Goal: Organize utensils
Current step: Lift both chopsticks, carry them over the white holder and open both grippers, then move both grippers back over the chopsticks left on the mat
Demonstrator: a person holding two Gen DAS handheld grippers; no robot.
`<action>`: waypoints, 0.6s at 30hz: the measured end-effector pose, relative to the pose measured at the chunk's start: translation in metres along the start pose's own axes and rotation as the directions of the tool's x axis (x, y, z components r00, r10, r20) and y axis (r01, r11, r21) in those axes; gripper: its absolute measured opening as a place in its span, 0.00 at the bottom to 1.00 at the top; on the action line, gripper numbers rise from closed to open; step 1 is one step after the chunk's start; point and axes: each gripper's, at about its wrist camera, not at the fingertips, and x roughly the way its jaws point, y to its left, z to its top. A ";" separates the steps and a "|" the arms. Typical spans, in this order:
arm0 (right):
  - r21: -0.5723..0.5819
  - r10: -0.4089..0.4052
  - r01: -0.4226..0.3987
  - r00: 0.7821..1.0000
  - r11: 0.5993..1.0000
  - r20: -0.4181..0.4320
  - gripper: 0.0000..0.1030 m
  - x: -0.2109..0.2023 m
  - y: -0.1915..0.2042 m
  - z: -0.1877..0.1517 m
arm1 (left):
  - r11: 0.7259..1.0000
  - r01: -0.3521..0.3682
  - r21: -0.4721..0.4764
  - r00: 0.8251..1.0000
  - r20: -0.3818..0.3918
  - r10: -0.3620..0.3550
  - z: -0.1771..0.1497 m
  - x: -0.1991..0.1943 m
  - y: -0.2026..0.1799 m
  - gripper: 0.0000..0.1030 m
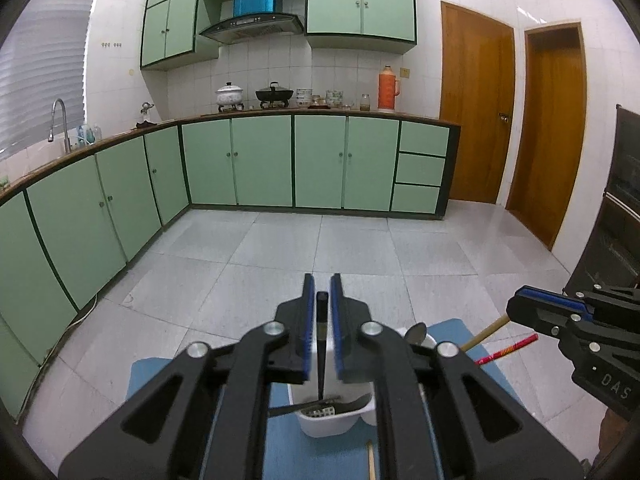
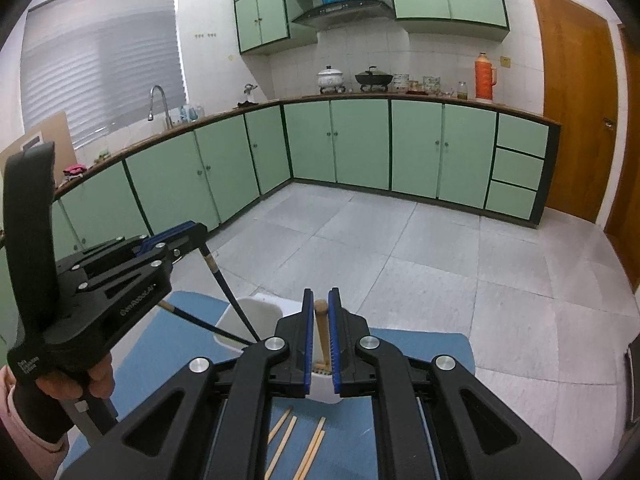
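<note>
In the left wrist view my left gripper (image 1: pixel 322 280) stands open by a thin gap around a dark chopstick (image 1: pixel 321 344). That chopstick's lower end rests in the white utensil holder (image 1: pixel 340 420) on the blue mat (image 1: pixel 288 452). From the right wrist view, my left gripper (image 2: pixel 198 232) is at the left, with the dark chopstick (image 2: pixel 232 300) slanting down into the holder (image 2: pixel 256 314). My right gripper (image 2: pixel 320 294) is shut on a wooden chopstick (image 2: pixel 321 332) whose lower end dips into the holder. At the right edge is my right gripper (image 1: pixel 514 308) with the wooden chopstick (image 1: pixel 482 334).
A spoon (image 1: pixel 416 332) and a red chopstick (image 1: pixel 508 348) stick out of the holder. Several loose wooden chopsticks (image 2: pixel 310 450) lie on the mat near me. A hand (image 2: pixel 72 388) in a pink sleeve grips the left tool. Green cabinets (image 2: pixel 360 140) and a tiled floor (image 2: pixel 400 240) lie beyond.
</note>
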 end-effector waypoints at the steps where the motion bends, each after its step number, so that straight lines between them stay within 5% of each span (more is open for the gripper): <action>1: 0.000 -0.001 0.001 1.000 1.000 0.003 0.11 -0.001 -0.001 0.000 | 1.000 0.000 -0.001 1.000 0.005 0.000 -0.001 -0.003 0.000 0.31; 4: 0.004 -0.018 0.018 0.999 1.000 0.028 0.18 -0.012 -0.004 -0.001 | 1.000 -0.001 -0.001 0.999 0.042 0.001 0.000 -0.017 0.002 0.48; 7: 0.009 -0.063 0.063 0.996 0.998 0.070 0.45 -0.028 -0.006 -0.005 | 1.000 0.004 0.003 0.997 0.075 -0.004 -0.002 -0.039 0.003 0.63; 10: 0.013 -0.114 0.113 0.986 0.994 0.120 0.59 -0.050 -0.008 -0.015 | 1.000 0.000 -0.005 0.994 0.110 0.001 -0.008 -0.061 0.001 0.75; 18: 0.041 -0.191 0.187 0.965 0.982 0.178 0.89 -0.099 -0.005 -0.073 | 1.000 0.000 -0.030 0.991 0.134 0.004 -0.061 -0.121 -0.006 0.88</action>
